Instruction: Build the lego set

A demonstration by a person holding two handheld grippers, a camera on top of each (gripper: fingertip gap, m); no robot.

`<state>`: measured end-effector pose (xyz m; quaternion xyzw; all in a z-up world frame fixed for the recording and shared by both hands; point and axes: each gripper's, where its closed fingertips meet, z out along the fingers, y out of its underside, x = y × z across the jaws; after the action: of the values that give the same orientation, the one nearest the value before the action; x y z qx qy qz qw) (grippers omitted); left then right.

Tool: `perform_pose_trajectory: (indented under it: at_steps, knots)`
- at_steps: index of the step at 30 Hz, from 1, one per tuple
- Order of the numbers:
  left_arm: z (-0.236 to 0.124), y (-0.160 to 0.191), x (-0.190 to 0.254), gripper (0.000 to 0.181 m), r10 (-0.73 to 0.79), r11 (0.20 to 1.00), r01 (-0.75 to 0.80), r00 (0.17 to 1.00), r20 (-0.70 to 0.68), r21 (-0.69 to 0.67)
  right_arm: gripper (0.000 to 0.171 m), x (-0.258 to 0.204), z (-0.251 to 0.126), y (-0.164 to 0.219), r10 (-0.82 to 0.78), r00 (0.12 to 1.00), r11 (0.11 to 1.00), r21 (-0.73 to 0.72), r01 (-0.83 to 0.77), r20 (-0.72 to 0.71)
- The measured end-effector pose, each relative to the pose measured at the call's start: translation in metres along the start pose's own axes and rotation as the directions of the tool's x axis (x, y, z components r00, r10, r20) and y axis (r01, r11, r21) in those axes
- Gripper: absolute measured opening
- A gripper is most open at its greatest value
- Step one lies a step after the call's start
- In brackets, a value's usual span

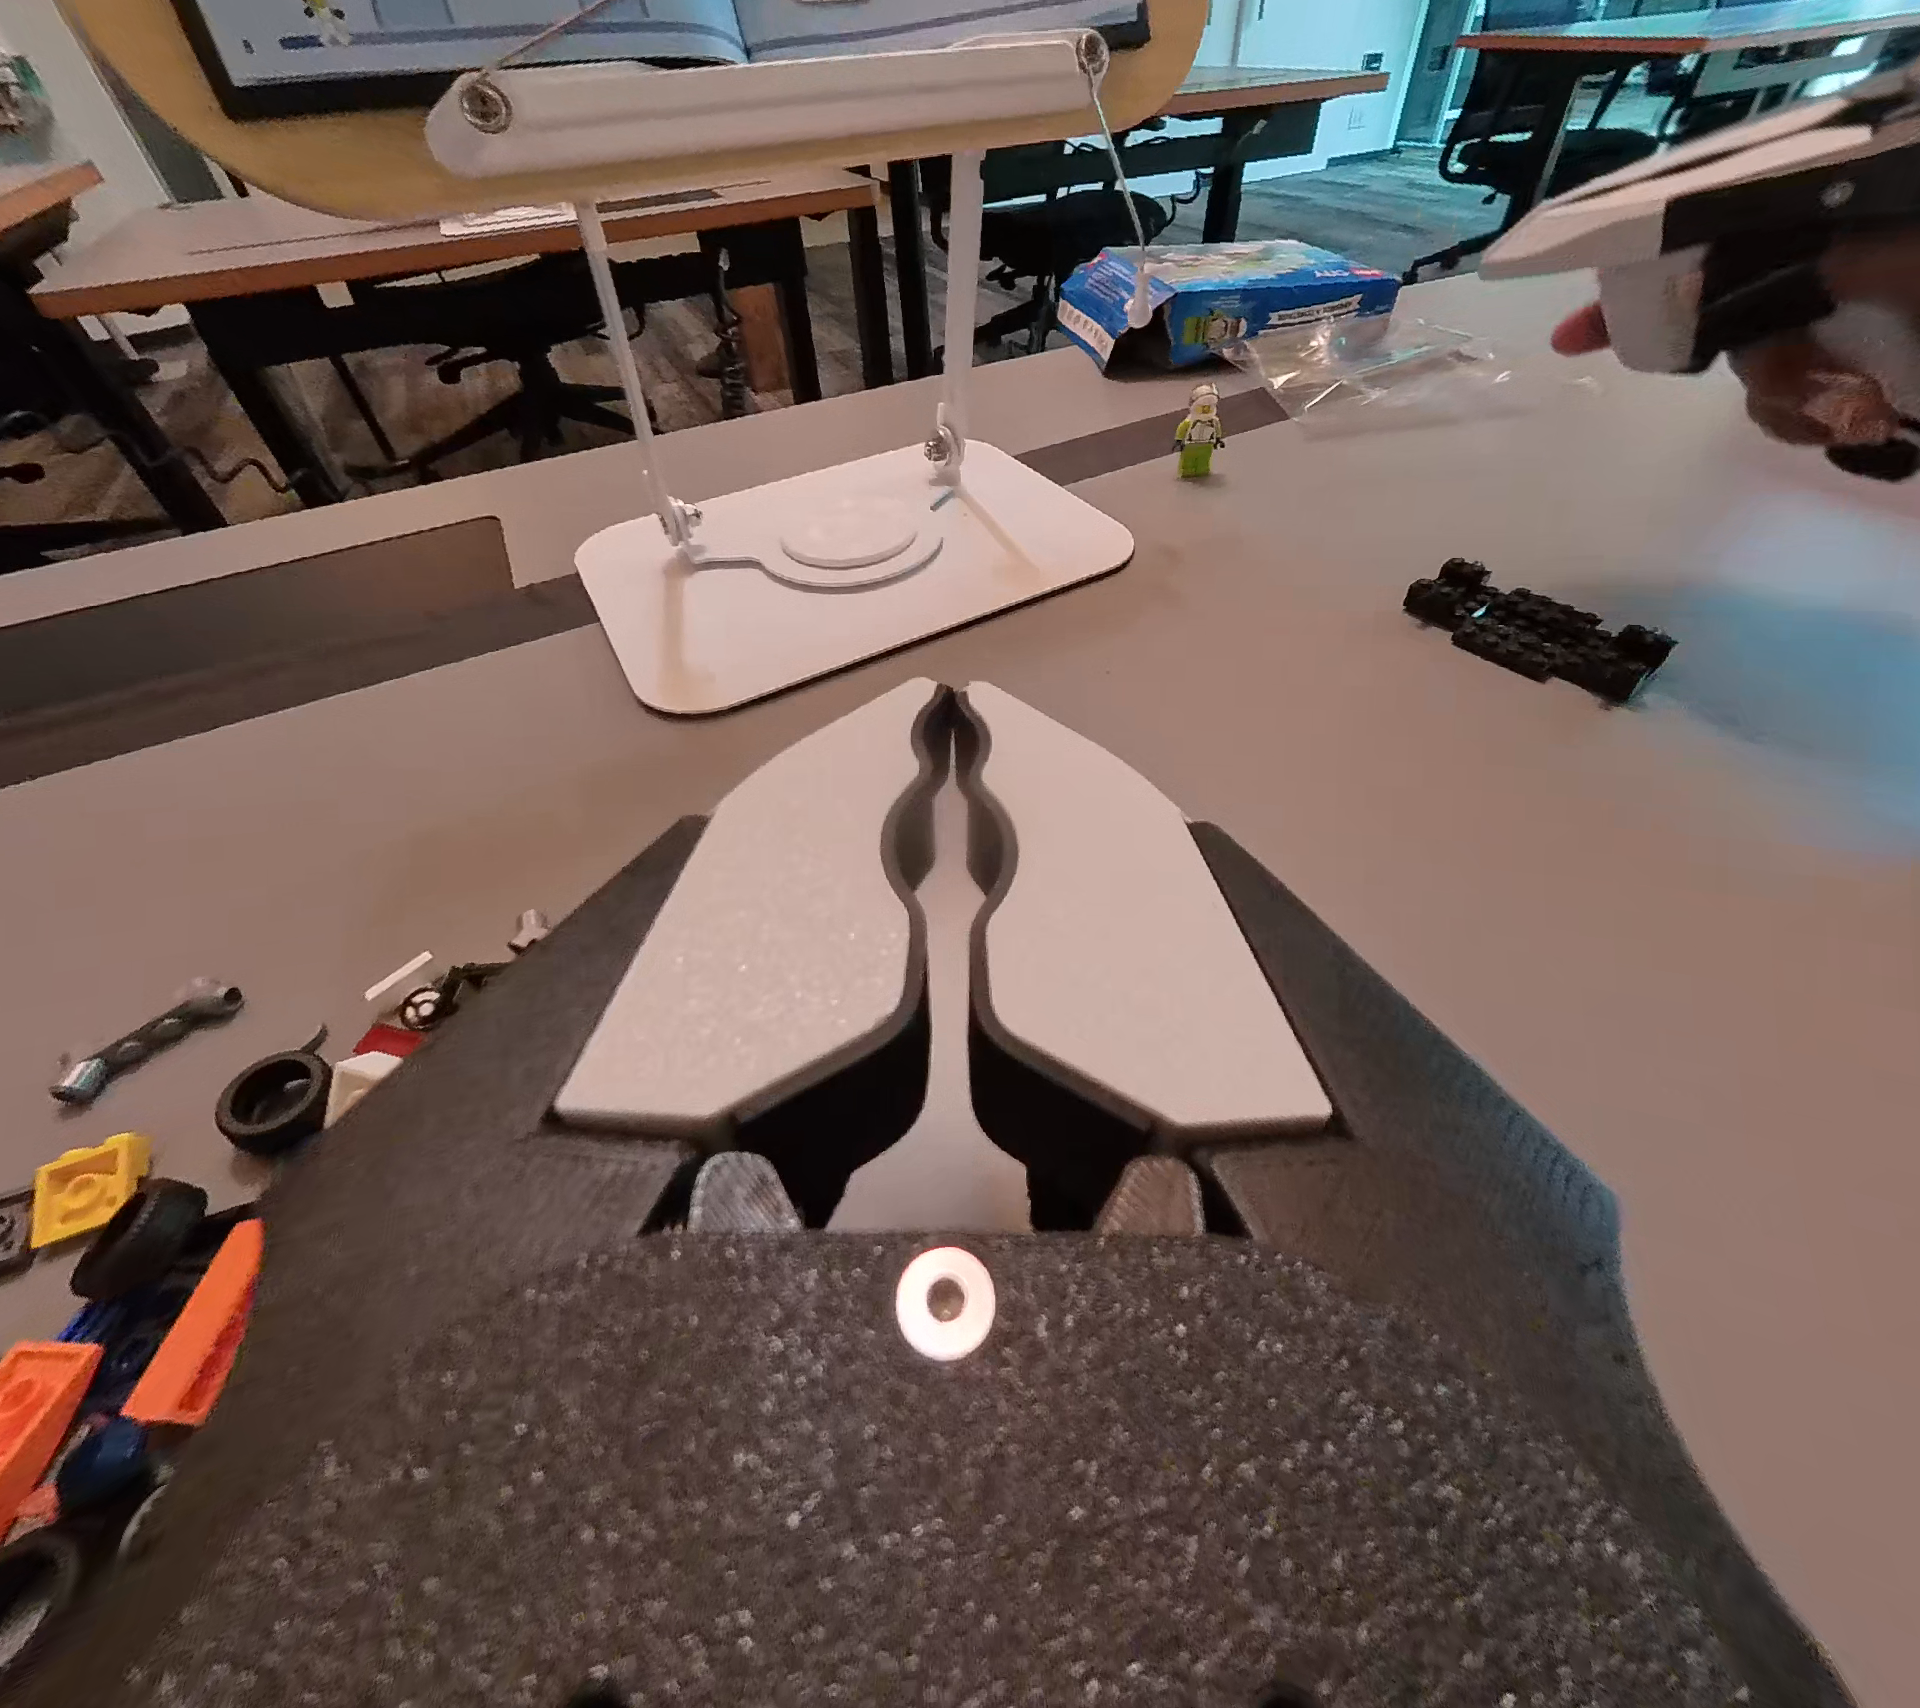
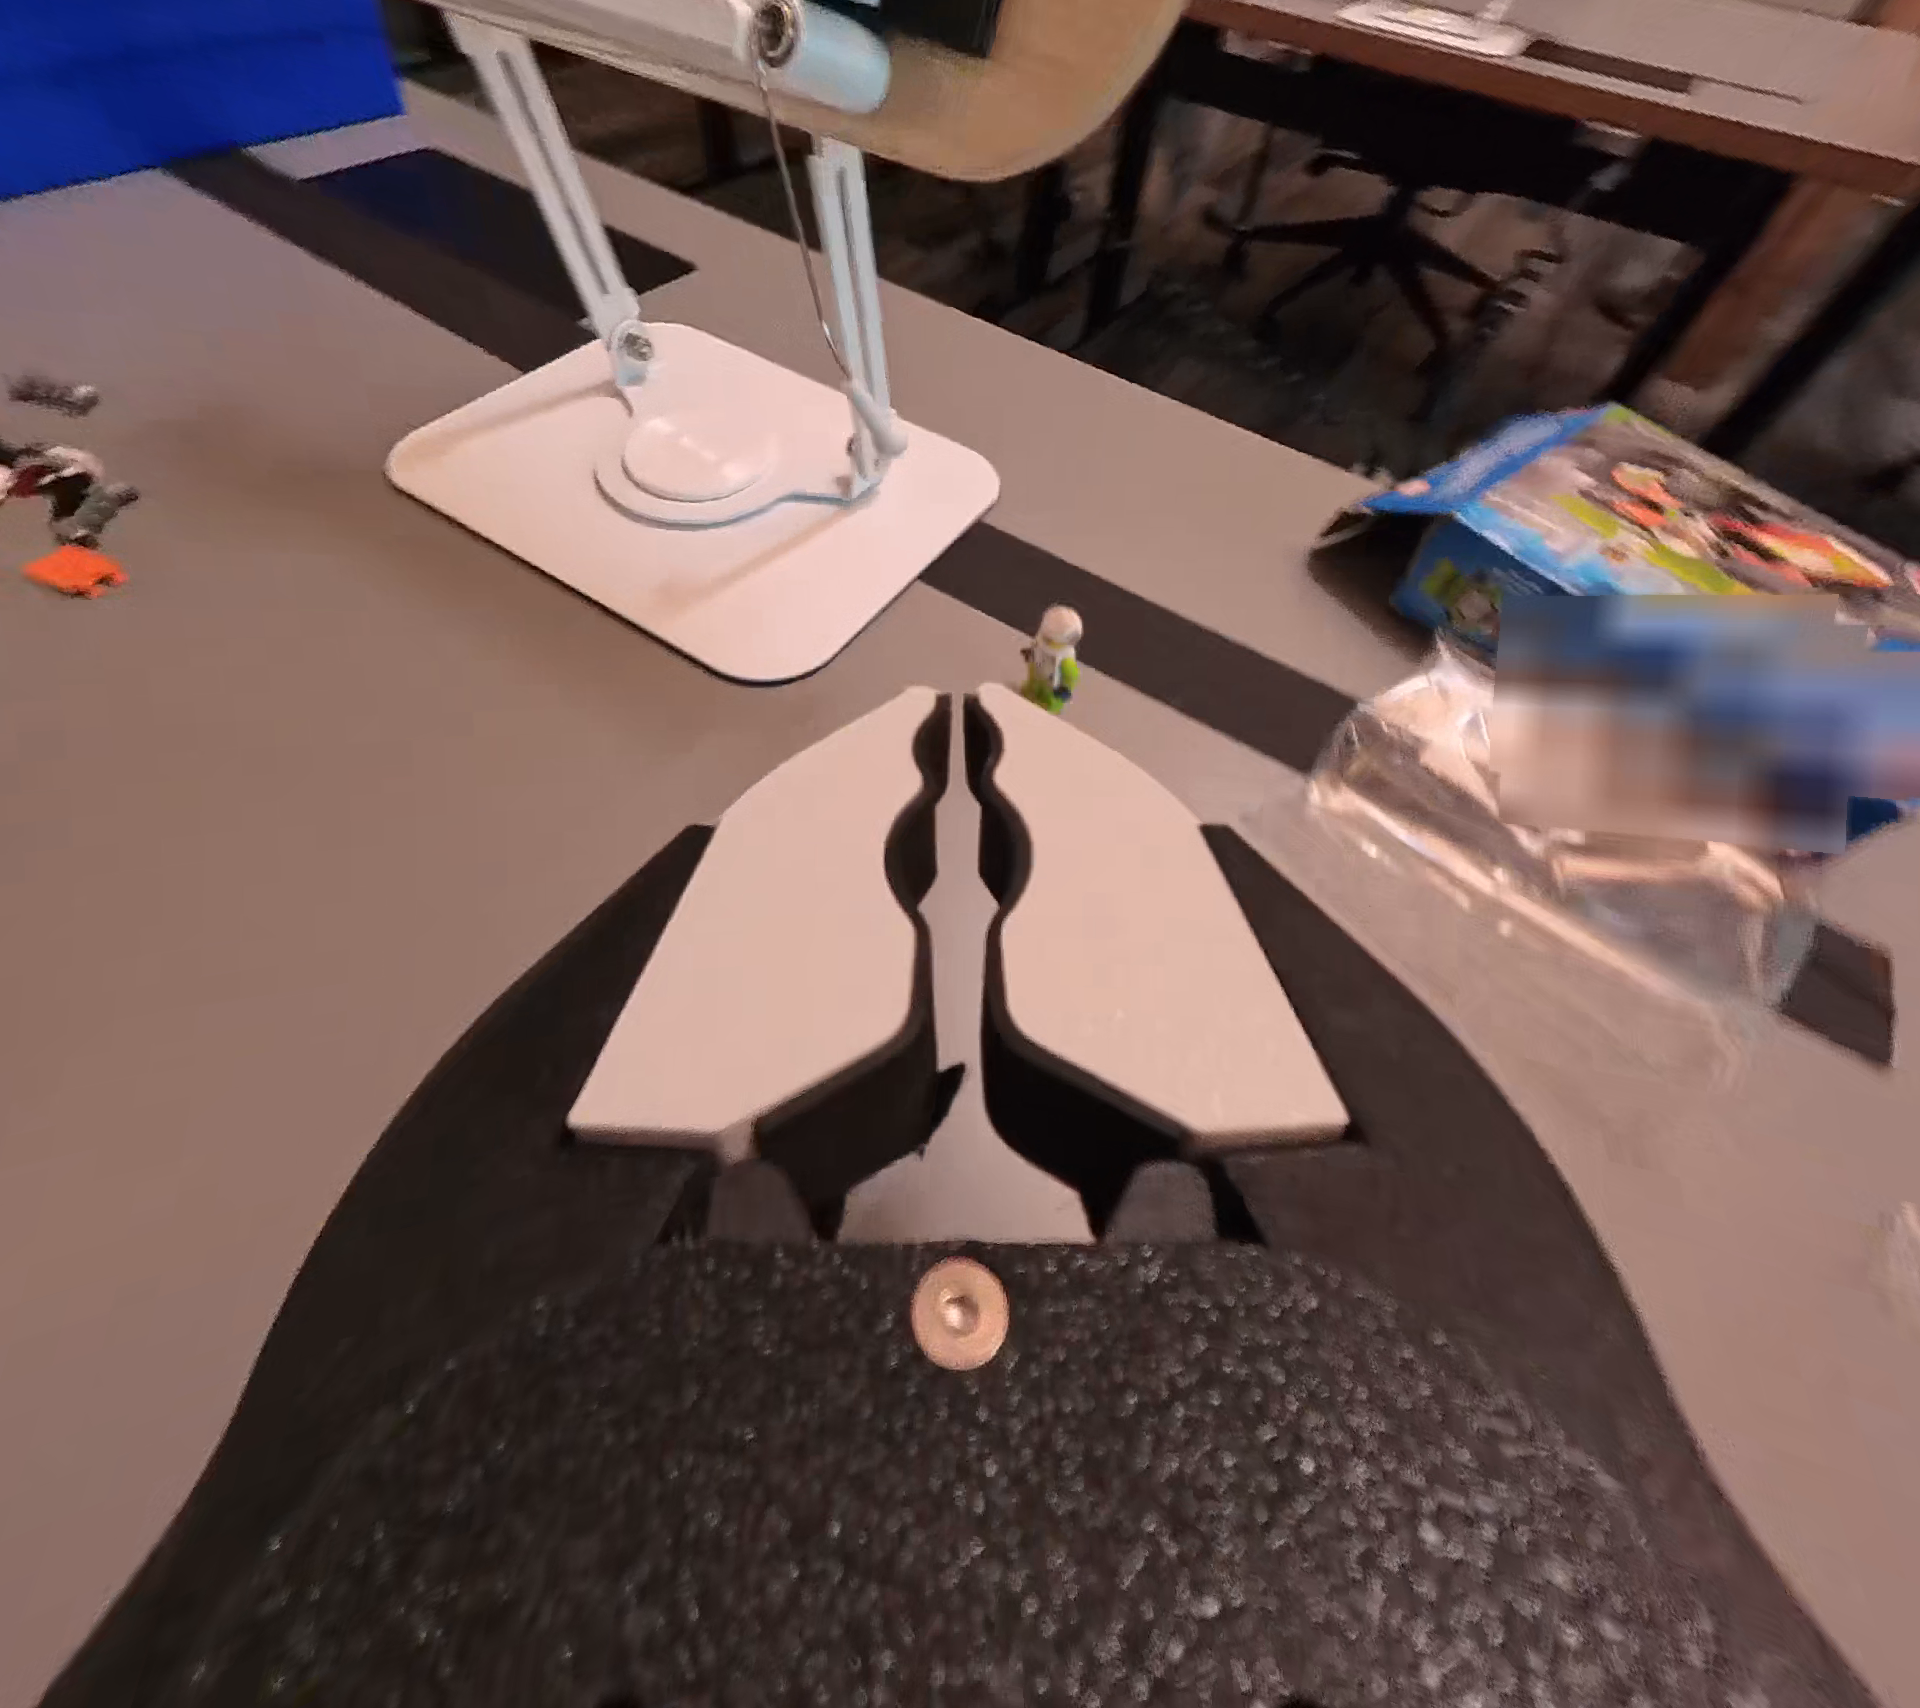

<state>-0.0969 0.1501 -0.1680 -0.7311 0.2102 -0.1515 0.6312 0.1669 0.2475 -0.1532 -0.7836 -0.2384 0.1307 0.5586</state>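
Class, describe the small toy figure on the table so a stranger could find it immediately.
Start at the white book stand on the grey table. Beyond its right corner, before the blue box, stands the minifigure. Alone upright there: lime-green legs, white helmet.

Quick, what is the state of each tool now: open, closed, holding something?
Left tool: closed, holding nothing.
Right tool: closed, holding nothing.

Both views are evenly and brightly lit from overhead, and only soft shadows are cast on the tabletop (image 1: 1351, 827). Straight lines are bent toward the edges by wide-angle distortion. The right view is smeared by motion blur, most strongly at the bag (image 2: 1507, 879).
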Motion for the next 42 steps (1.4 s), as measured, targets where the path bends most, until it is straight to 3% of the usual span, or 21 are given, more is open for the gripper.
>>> perform_pose_trajectory:
  at_steps: [10,16,20,28,33,37,42]
  knots:
    - [0.002,0.000,-0.014,0.000,0.042,0.999,-0.042,0.999,-0.007,0.014,0.000,-0.060,-0.018,0.038,0.224,0.939,0.972,-0.005,-0.233,-0.261]
    - [-0.001,-0.002,-0.015,0.000,0.108,0.994,-0.109,0.994,0.028,0.027,0.001,-0.058,-0.011,0.045,0.167,0.921,0.984,0.006,-0.176,-0.352]
    - [0.007,-0.002,-0.022,0.000,0.128,0.991,-0.130,0.988,0.086,0.013,0.001,-0.053,-0.010,0.050,0.147,0.924,0.988,0.008,-0.154,-0.352]
    - [0.033,-0.009,-0.053,0.000,0.002,1.000,-0.005,0.986,0.169,0.015,0.002,-0.057,-0.007,0.052,0.138,0.936,0.990,0.008,-0.143,-0.323]
    - [0.027,-0.001,-0.041,0.000,0.145,0.989,-0.143,0.985,0.094,-0.020,0.003,-0.064,-0.006,0.045,0.142,0.950,0.990,0.029,-0.140,-0.279]
    - [0.018,-0.007,-0.025,0.000,0.094,0.995,-0.094,0.995,0.042,0.010,0.003,-0.071,-0.007,0.044,0.139,0.959,0.990,0.039,-0.133,-0.248]
    - [0.020,-0.003,-0.011,0.000,0.188,0.982,-0.188,0.982,0.022,-0.007,0.003,-0.078,-0.011,0.043,0.169,0.967,0.985,0.053,-0.162,-0.192]
